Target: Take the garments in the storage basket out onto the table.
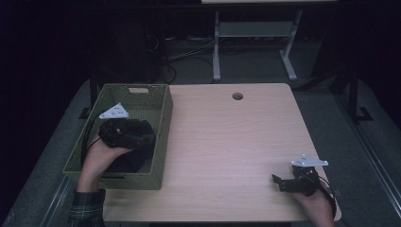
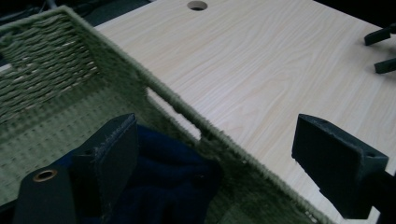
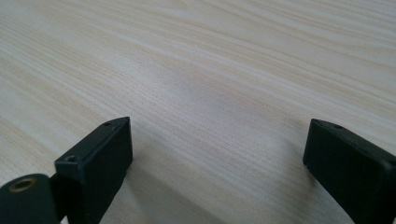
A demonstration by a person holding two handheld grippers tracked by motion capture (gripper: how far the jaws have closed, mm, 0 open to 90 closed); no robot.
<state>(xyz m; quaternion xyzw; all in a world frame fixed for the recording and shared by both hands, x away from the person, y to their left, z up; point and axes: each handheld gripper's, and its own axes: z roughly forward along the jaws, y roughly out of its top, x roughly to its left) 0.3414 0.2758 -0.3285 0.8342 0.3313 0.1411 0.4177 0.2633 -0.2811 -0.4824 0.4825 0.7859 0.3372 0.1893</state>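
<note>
Woven green basket [image 1: 163,137] at table [image 1: 227,142] left, left gripper [image 2: 215,149] jaws apart above navy cloth [image 2: 173,182] revealed close-up, right gripper [image 3: 215,158] jaws apart over bare woodgrain.

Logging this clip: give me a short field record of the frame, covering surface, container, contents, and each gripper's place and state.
surface: light wooden table with a round hole near its far edge
container: green woven basket on the table's left side
contents: dark blue cloth on the basket floor
left gripper: over the basket, jaws open, cloth below them, not gripped
right gripper: low over bare tabletop at the near right corner, jaws open, holding nothing
</note>
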